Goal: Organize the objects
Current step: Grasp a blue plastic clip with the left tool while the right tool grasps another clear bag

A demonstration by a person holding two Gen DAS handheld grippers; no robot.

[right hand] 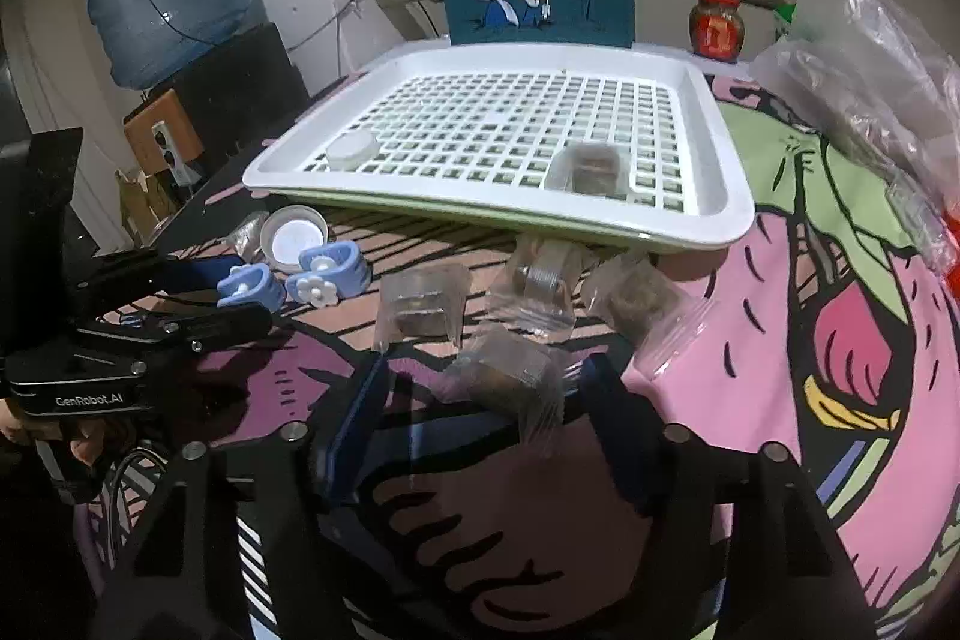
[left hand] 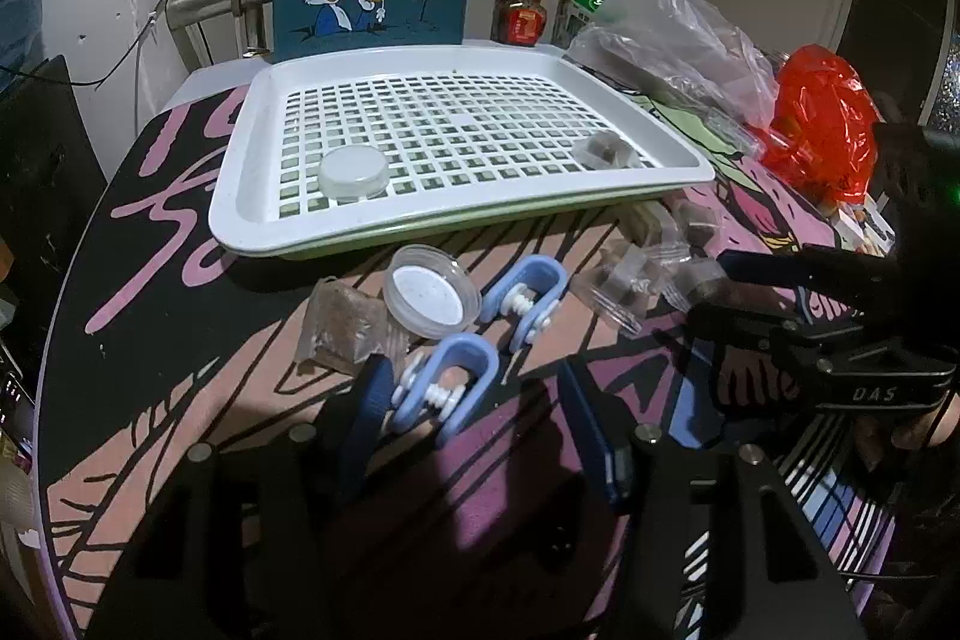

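Both jaws gape, gripping nothing: my left gripper (left hand: 474, 400) straddles a blue clip (left hand: 447, 394) below the tray (left hand: 240, 196); my right gripper (right hand: 486, 382) straddles a clear packet (right hand: 510, 376).

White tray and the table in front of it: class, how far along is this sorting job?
Done: the white tray holds one round lidded container and one clear packet.
In hand: nothing gripped. The left gripper is open around a blue clip; the right gripper is open around a packet.
Left: a second clip, an open lid and several packets on the table.
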